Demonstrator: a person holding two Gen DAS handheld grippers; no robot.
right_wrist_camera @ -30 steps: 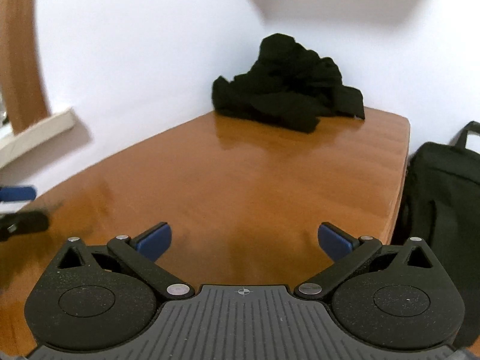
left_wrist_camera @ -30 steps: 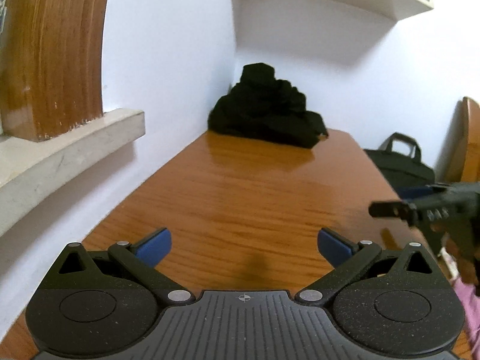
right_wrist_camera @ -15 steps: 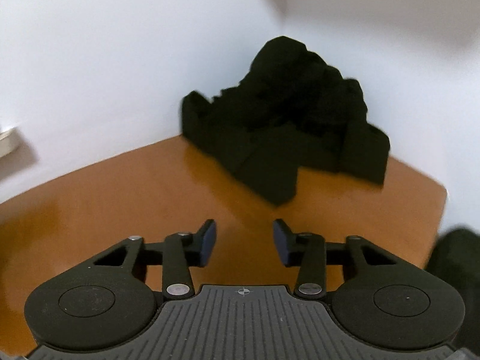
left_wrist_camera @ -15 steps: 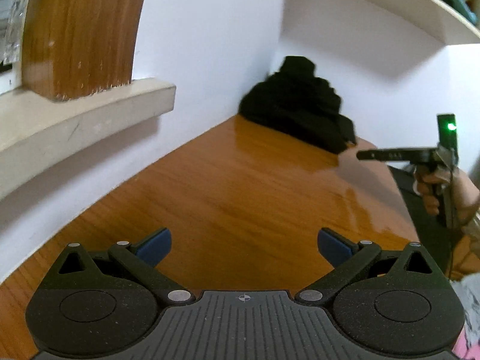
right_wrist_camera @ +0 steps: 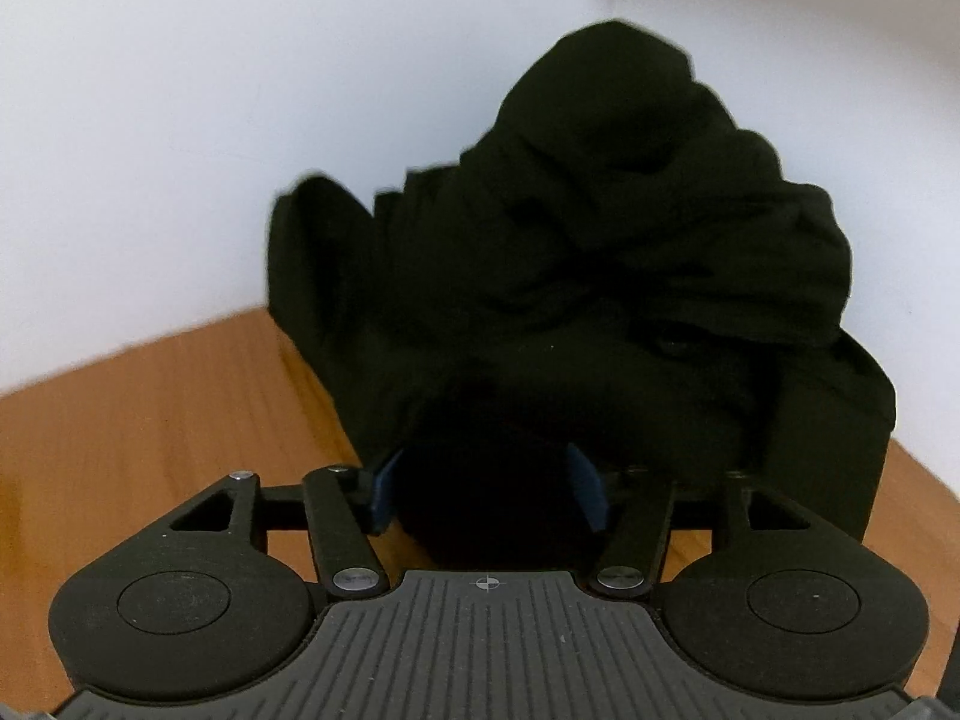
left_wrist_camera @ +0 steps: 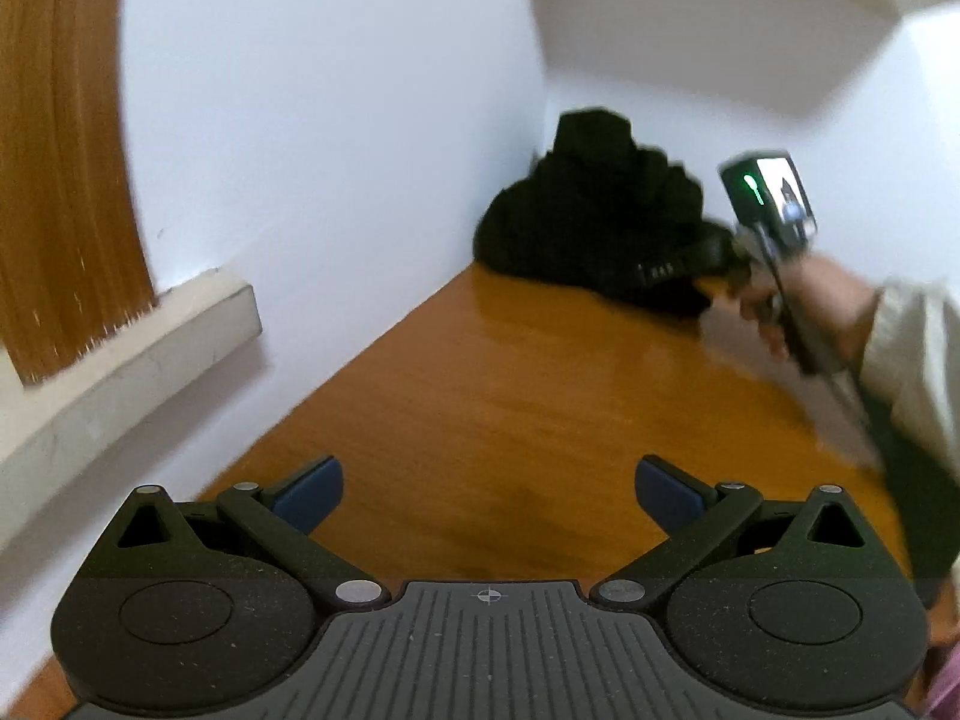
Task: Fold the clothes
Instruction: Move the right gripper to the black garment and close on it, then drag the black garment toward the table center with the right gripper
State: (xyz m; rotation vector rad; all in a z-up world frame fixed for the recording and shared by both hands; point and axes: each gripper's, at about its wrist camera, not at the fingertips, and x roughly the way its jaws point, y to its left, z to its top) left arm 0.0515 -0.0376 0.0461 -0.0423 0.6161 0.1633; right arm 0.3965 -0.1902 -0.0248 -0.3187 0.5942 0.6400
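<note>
Setting: a glossy wooden table (left_wrist_camera: 516, 396) ran into a white-walled corner, with a stone ledge (left_wrist_camera: 138, 348) at 9 o'clock in the left wrist view.
Task item: a heap of black clothing (right_wrist_camera: 600, 276), crumpled and unfolded, lay in the far corner of the table against both walls.
Right gripper (right_wrist_camera: 487, 489): at the near foot of the heap, its blue pads partly apart with dark cloth lying between them. Whether the pads bore on the cloth could not be told.
Left gripper (left_wrist_camera: 489, 495): spread wide, holding nothing, over bare table.
Bearing: from the left gripper the heap stood at about 1 o'clock, well apart; from the right gripper it was dead ahead at 12 o'clock, touching.
Nearer hand: the right, judged by the contact.
Long axis: none clear; the heap was a mound.
Assessment: the coming move appeared to turn on the right gripper's purchase on the near edge.
</note>
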